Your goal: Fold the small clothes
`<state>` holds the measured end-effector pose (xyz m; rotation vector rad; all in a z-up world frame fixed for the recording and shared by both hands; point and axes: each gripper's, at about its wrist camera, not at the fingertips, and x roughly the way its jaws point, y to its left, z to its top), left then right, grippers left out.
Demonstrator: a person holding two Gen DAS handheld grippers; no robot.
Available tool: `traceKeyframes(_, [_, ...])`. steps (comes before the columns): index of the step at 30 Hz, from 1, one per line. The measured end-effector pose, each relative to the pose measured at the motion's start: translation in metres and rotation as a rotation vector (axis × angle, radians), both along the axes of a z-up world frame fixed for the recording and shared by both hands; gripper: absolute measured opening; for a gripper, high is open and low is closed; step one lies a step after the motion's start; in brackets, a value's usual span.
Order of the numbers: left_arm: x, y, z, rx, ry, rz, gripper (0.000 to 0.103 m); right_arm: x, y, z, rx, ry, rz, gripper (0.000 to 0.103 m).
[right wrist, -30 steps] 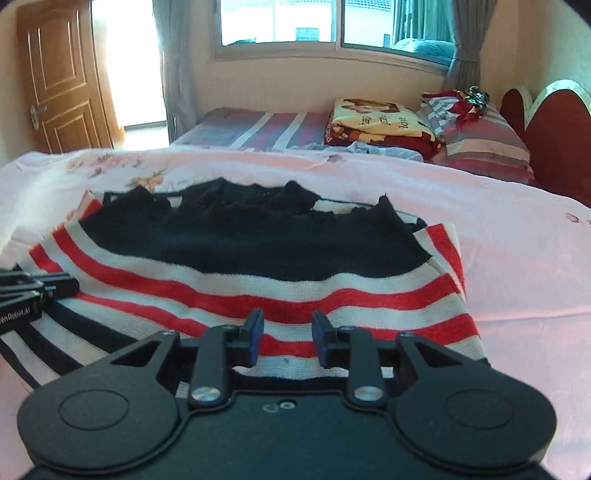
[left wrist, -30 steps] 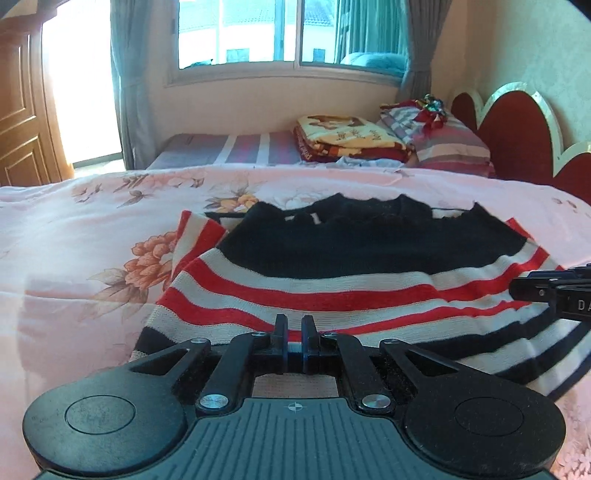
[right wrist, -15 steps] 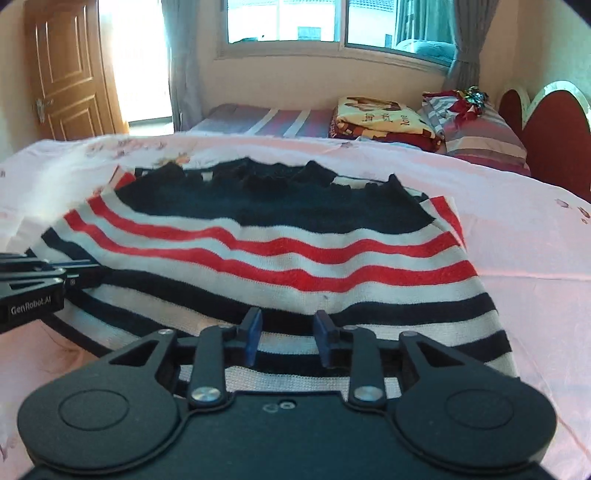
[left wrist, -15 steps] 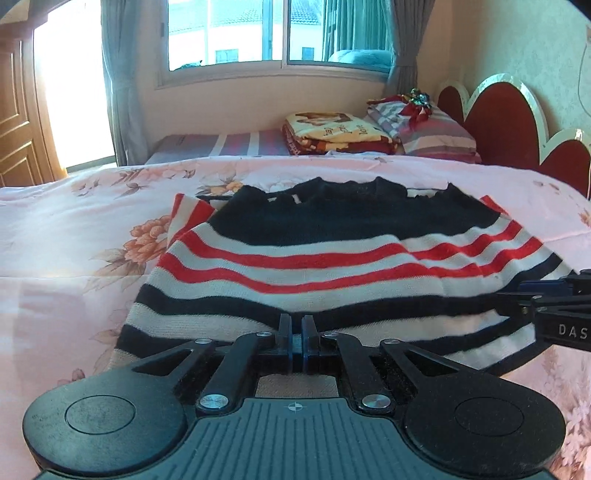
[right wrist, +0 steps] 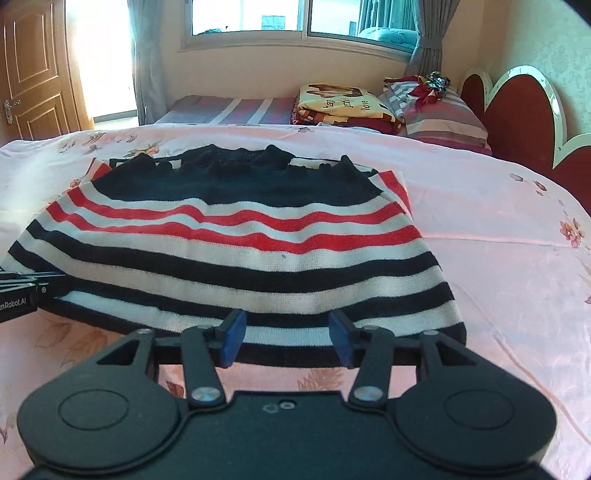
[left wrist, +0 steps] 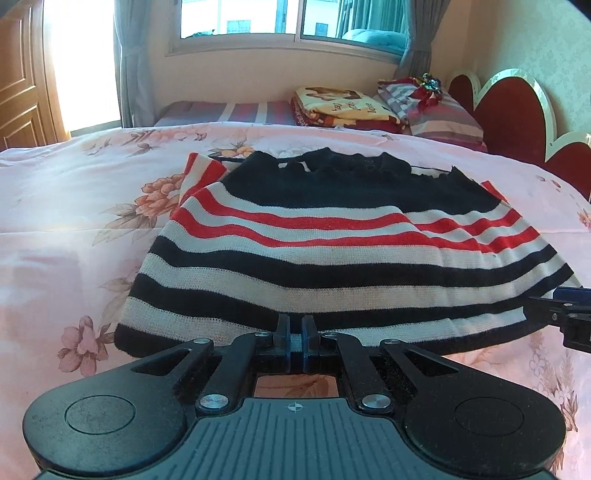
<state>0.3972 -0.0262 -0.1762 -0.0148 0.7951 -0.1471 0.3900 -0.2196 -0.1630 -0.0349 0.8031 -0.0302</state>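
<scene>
A striped sweater (left wrist: pixel 343 258) lies flat on the pink floral bedspread (left wrist: pixel 74 221), its black neckline at the far side and its black hem at the near edge, just in front of both our grippers. We hold the left gripper (left wrist: pixel 295 339) clenched on the near hem, toward the garment's left half; its two fingers stand close together with a thin strip of the hem's edge pinched between the blue pads. Our right gripper (right wrist: pixel 286 339) sits at the near hem toward the right half, and its jaws are opening: the blue pads (right wrist: pixel 232 338) stand well apart on either side of a stretch of the hem, and neither presses on the cloth. In the right wrist view the left gripper's fingers enter from the left edge, level with the lower stripes. The sweater's bands run black and white near us, red and white in the middle, solid black at the far end. Beyond the bedspread, a folded yellow blanket (right wrist: pixel 340 105) and a striped pillow (right wrist: pixel 443 122) rest near the red headboard (right wrist: pixel 517 110), under a curtained window (right wrist: pixel 295 18).
</scene>
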Motion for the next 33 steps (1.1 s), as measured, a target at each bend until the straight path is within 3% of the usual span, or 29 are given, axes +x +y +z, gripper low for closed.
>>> traceKeyframes(6, [0.004,-0.015,0.018,0.021,-0.069,-0.002,0.008,0.004,-0.011,0.018,0.012,-0.041,0.0,0.05])
traceKeyframes(8, [0.014,-0.022,0.022,0.035,-0.073,0.009,0.038,0.014,-0.015,0.021,0.017,-0.055,0.011,0.051])
traceKeyframes(9, [0.019,-0.026,0.025,0.034,-0.083,0.028,0.079,0.02,-0.017,0.022,0.019,-0.059,0.015,0.051])
traceKeyframes(10, [0.022,-0.029,0.028,0.038,-0.113,0.047,0.094,0.025,-0.021,0.022,0.027,-0.063,0.012,0.052])
traceKeyframes(12, [0.029,-0.038,0.033,0.061,-0.16,0.055,0.094,0.034,-0.028,0.024,0.041,-0.068,0.012,0.052])
traceKeyframes(16, [0.049,-0.051,0.03,0.074,-0.136,0.057,0.094,0.05,-0.042,0.021,0.029,-0.075,0.015,0.053])
traceKeyframes(26, [0.086,-0.036,-0.016,0.073,-0.008,0.115,0.094,0.079,-0.052,-0.001,0.029,-0.058,0.022,0.055])
traceKeyframes(29, [0.086,-0.029,-0.026,0.051,-0.043,0.107,0.095,0.091,-0.048,-0.028,-0.033,0.008,0.01,0.059])
traceKeyframes(33, [0.084,-0.025,-0.032,0.037,-0.093,0.069,0.098,0.087,-0.05,-0.038,-0.027,-0.027,0.004,0.063])
